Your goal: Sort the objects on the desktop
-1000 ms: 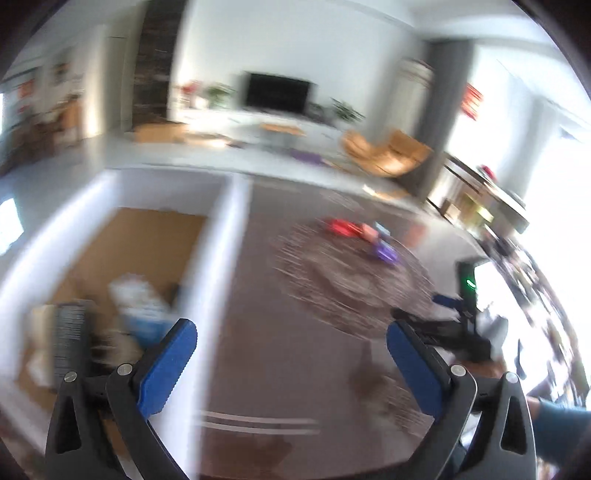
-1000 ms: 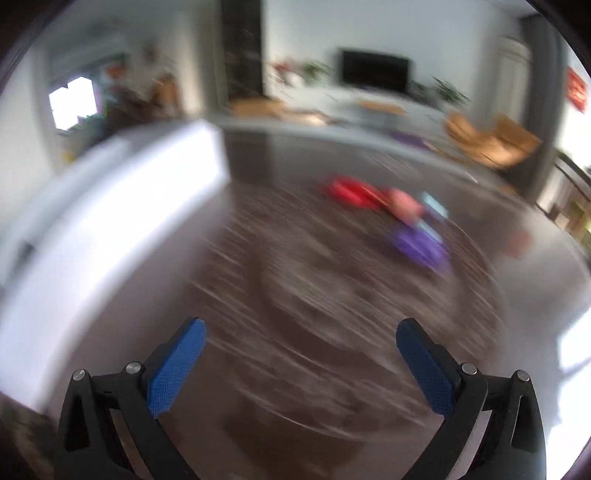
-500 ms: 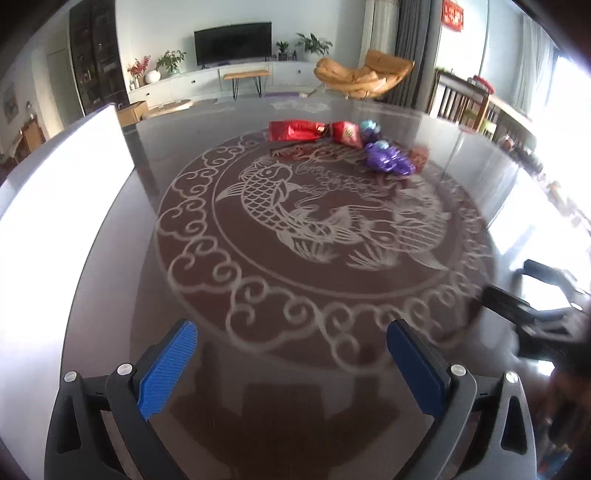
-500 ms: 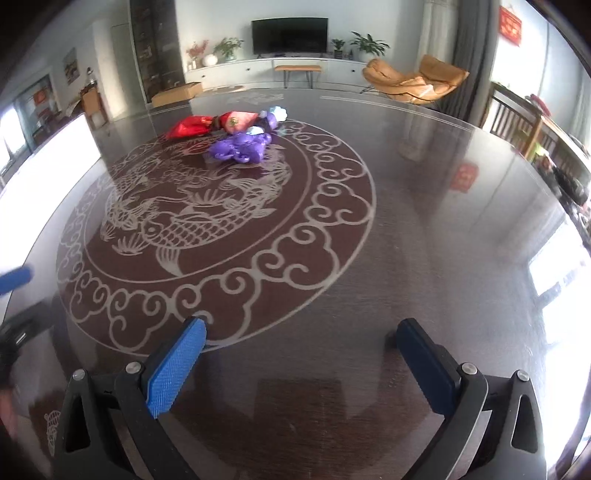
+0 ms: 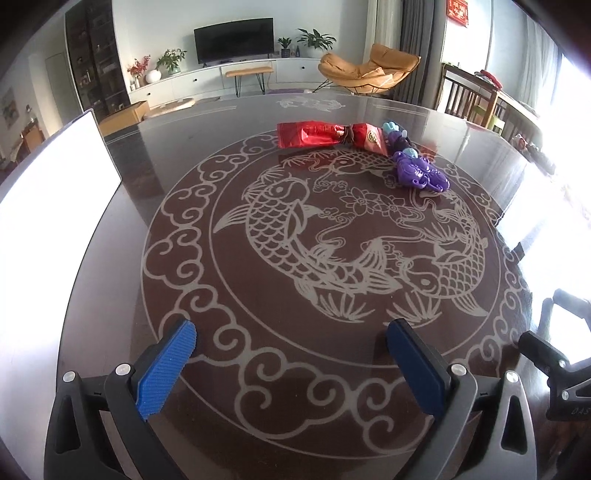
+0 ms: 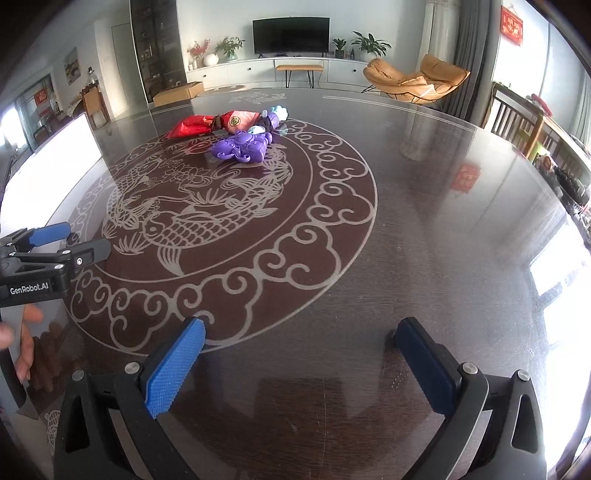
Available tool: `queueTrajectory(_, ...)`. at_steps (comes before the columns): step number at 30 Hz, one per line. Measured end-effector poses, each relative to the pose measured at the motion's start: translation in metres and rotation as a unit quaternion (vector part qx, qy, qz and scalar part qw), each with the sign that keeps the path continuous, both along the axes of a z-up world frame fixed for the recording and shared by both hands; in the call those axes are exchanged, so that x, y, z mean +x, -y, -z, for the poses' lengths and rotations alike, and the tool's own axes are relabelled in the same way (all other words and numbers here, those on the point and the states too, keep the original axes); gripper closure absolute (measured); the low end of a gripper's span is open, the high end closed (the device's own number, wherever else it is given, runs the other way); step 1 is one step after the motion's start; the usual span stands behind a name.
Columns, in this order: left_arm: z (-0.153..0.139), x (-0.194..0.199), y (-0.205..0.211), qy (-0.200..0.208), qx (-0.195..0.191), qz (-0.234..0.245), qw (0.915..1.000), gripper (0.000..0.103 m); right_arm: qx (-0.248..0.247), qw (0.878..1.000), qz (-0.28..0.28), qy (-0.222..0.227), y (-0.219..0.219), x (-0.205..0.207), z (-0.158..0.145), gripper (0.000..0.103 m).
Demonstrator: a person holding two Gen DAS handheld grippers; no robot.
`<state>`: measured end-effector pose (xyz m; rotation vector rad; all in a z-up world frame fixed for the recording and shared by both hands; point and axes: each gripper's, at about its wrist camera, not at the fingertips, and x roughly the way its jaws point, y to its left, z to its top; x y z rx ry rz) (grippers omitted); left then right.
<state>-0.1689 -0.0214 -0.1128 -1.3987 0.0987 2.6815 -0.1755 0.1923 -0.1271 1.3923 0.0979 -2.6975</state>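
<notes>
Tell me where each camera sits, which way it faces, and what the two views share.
Left wrist: on the left tool, facing across the table toward the red packets and purple toy; the right tool shows at its right edge.
Right wrist: on the right tool, facing the same way; the left tool and a hand show at left.
Shared: table, packets, toy, TV.

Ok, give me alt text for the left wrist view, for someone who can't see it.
The open left gripper hovers empty over a dark table with a pale carp pattern. At the far side lie a red packet and a purple toy, close together. A white box wall stands at left.
</notes>
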Motion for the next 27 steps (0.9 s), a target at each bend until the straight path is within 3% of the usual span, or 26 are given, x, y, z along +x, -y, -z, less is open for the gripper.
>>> queueTrajectory(6, 0.002, -0.006, 0.008, -0.004, 0.003, 0.049, 0.9988, 0.0, 0.0, 1.0, 0.0, 0.0, 0.0, 0.0, 0.0, 0.0)
queueTrajectory(22, -0.002, -0.019, 0.013, -0.004, 0.004, 0.039, 0.9992, 0.0, 0.0, 1.0, 0.0, 0.0, 0.0, 0.0, -0.001, 0.0)
queueTrajectory(27, -0.002, -0.019, 0.013, -0.004, 0.004, 0.04, 0.9992, 0.0, -0.048, 0.999, -0.006, 0.012, -0.001, -0.046, -0.008, 0.0)
